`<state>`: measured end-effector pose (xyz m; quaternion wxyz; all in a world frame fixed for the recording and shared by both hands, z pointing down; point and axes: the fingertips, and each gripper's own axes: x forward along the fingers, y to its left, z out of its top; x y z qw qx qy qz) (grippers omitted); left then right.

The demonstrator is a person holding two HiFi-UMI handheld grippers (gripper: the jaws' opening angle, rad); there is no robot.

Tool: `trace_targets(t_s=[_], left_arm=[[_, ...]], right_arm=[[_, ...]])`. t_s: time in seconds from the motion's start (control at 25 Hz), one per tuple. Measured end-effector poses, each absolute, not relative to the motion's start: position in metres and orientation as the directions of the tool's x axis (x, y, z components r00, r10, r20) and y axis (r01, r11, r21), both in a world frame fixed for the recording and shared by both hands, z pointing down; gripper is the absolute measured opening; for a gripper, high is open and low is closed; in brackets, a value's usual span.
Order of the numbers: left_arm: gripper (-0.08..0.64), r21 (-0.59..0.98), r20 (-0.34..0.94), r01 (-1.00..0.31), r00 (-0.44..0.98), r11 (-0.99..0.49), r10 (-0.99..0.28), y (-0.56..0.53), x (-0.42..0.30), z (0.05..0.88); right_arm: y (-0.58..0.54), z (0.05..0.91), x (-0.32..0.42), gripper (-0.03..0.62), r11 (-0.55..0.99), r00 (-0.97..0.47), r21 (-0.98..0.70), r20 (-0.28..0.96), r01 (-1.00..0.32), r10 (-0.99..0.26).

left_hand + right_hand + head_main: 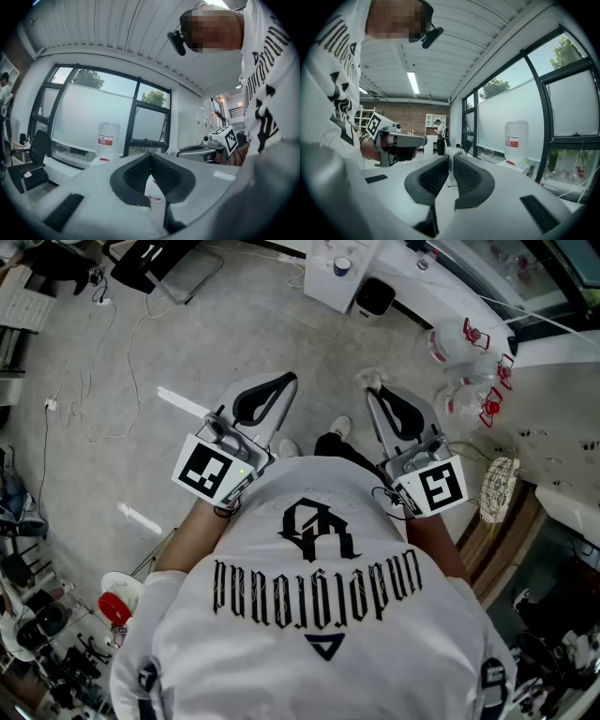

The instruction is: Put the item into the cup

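Note:
No cup and no item to put in it show in any view. In the head view I look down on the person's white printed shirt (319, 615) and both grippers held in front of the chest over the grey floor. My left gripper (281, 381) has its jaws closed together with nothing between them; its pads meet at the tip in the left gripper view (150, 155). My right gripper (373, 390) is also shut and holds nothing; only a hairline slit shows between its pads (451, 158). Each gripper view shows the other gripper alongside.
Two large water jugs (464, 348) lie at the upper right by a white counter. A white cabinet (333, 273) and a black chair (159, 263) stand farther off. A wooden edge (502, 526) is at my right, and clutter with a red-lidded tub (114, 606) at lower left.

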<state>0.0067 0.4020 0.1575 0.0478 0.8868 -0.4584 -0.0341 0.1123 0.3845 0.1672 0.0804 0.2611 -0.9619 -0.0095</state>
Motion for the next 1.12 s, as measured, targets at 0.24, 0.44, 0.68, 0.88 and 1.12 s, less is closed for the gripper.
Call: trace_targets(t_s=[0.24, 0.44, 0.68, 0.88, 1.12], left_arm=[[0.012, 0.114, -0.005, -0.821, 0.562, -0.559, -0.827, 0.379, 0.018, 0.156], [0.012, 0.115, 0.016, -0.837, 0.540, -0.535, -0.842, 0.352, 0.030, 0.160], [0.012, 0.104, 0.034, -0.847, 0.527, -0.522, -0.849, 0.305, 0.062, 0.164], [0.012, 0.102, 0.041, -0.863, 0.500, -0.494, -0.865, 0.275, 0.080, 0.164], [0.012, 0.119, 0.069, -0.883, 0.463, -0.454, -0.884, 0.254, 0.084, 0.173]], right_arm=[[0.358, 0.167, 0.130, 0.040, 0.869, -0.855, 0.057, 0.158, -0.492, -0.495], [0.325, 0.168, 0.152, 0.040, 0.862, -0.849, 0.053, 0.152, -0.504, -0.506], [0.278, 0.168, 0.192, 0.040, 0.865, -0.855, 0.064, 0.136, -0.497, -0.501], [0.245, 0.173, 0.216, 0.040, 0.888, -0.875, 0.063, 0.149, -0.456, -0.460], [0.214, 0.173, 0.230, 0.040, 0.902, -0.892, 0.015, 0.139, -0.432, -0.429]])
